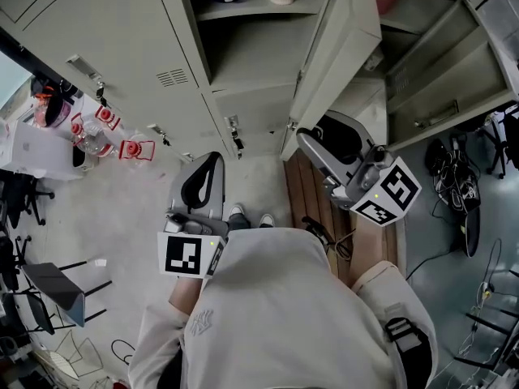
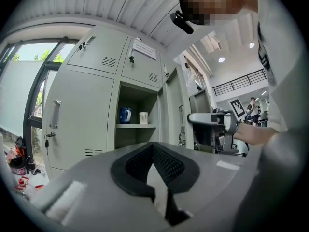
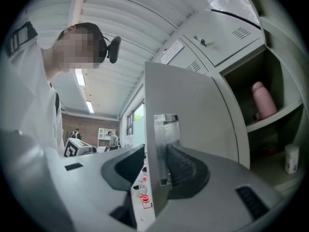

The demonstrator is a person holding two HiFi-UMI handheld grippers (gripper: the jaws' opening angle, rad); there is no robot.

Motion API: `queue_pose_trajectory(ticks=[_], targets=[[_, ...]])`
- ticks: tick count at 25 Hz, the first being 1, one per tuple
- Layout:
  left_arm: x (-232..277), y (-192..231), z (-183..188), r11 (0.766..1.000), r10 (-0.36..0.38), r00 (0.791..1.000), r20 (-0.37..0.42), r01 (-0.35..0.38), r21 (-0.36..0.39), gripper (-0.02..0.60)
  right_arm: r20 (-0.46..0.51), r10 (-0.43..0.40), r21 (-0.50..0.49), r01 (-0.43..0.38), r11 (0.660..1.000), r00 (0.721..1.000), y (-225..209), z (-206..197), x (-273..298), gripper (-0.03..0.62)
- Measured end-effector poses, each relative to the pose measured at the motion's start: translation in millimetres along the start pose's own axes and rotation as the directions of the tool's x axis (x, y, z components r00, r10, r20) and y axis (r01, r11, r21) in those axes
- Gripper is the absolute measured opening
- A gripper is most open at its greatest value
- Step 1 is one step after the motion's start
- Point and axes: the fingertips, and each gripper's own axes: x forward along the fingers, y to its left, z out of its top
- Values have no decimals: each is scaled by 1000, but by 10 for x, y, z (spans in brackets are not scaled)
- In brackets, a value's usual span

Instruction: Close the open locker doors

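Grey lockers fill the head view. The middle locker's door (image 1: 336, 55) stands open, and its shelf holds a blue mug (image 2: 125, 115) and a white cup (image 2: 143, 118). My right gripper (image 1: 312, 136) is at that door's lower free edge. In the right gripper view the door edge (image 3: 188, 120) with its metal handle (image 3: 164, 149) runs between the jaws of the right gripper (image 3: 155, 151); the left pad stands clear of it, so the gripper is open. Another locker door (image 1: 442, 87) hangs open at the right. My left gripper (image 1: 211, 162), (image 2: 152, 146) is shut and empty, low before the closed lockers.
A pink bottle (image 3: 263, 100) and a small white bottle (image 3: 291, 158) stand inside the right locker. Red-capped containers (image 1: 134, 148) lie on the floor at left, near chairs (image 1: 49, 290). Wooden slats (image 1: 312, 209) lie under the open door. Cables and black gear (image 1: 458, 185) are at right.
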Motion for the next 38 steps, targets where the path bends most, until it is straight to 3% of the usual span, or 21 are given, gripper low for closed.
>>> queue_pose_trajectory(ticks=[12,20,28,38], targets=[[-36,-193,-38,1000,23,1000,2,-23,-4,8,32,-82,2,82,997,996,-78,8,-224,112],[-79,-238,-52,1000,21,1000,-6,-21,-10,8,14,-51,-21,51,998,999,-19,-13,-30,112],[-128,239,-99,999,45,999,-10,-46,-19,8,-22,-24,-68,22,997,999,87,-144,659,112],[-57,1118,134,999,29,999,30,-29,15,8,-35,-150,-129,145,981,988,-115,-275,1547,112]])
